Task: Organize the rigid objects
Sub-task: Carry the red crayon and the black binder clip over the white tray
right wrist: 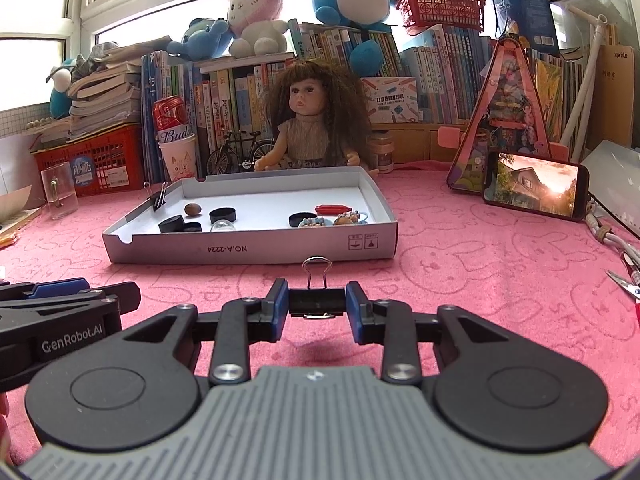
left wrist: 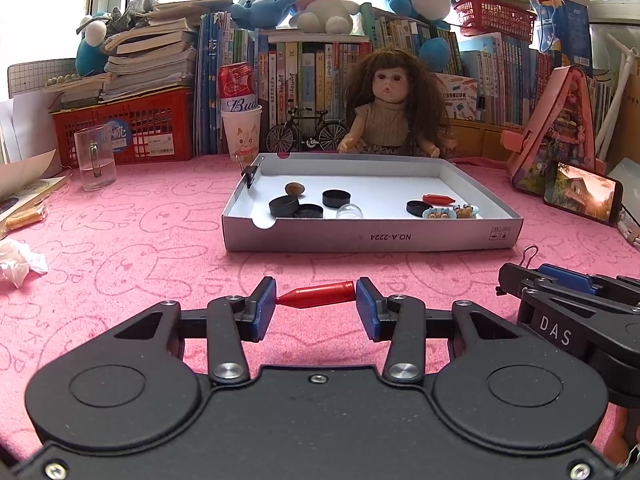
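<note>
from the left wrist view, the job looked well along. the grey tray point(left wrist: 372, 236) sat on the pink cloth point(left wrist: 120, 256) and already held a fair haul: three or four black caps point(left wrist: 335, 198), a small brown nut point(left wrist: 295, 189), a clear dome point(left wrist: 349, 212), a red bullet-shaped piece point(left wrist: 439, 199) and two tiny toy dishes point(left wrist: 452, 212), with a black binder clip point(left wrist: 251, 174) nipped on its far left wall. what was left, as far as i could see, was what the two grippers carried. the left gripper point(left wrist: 316, 296) had its blue pads point(left wrist: 266, 300) drawn in to a middling gap and pressed on the ends of a second red bullet-shaped piece point(left wrist: 318, 295), held crosswise, just above the cloth and short of the tray's near wall. the right gripper point(left wrist: 568, 284) showed only from the side at the right edge, so i could not tell its gap there.

from the right wrist view, the tray point(right wrist: 256, 248) lay ahead and a little left, same contents inside. the right gripper point(right wrist: 317, 300) had its jaws narrow, clamped on the black body of a loose binder clip point(right wrist: 317, 300), its wire loops pointing up toward the tray. it too was outside the tray, near its front wall. i judged both pieces wanted carrying over the rim and setting down. some small tools point(right wrist: 626, 284) lay far right on the cloth.
</note>
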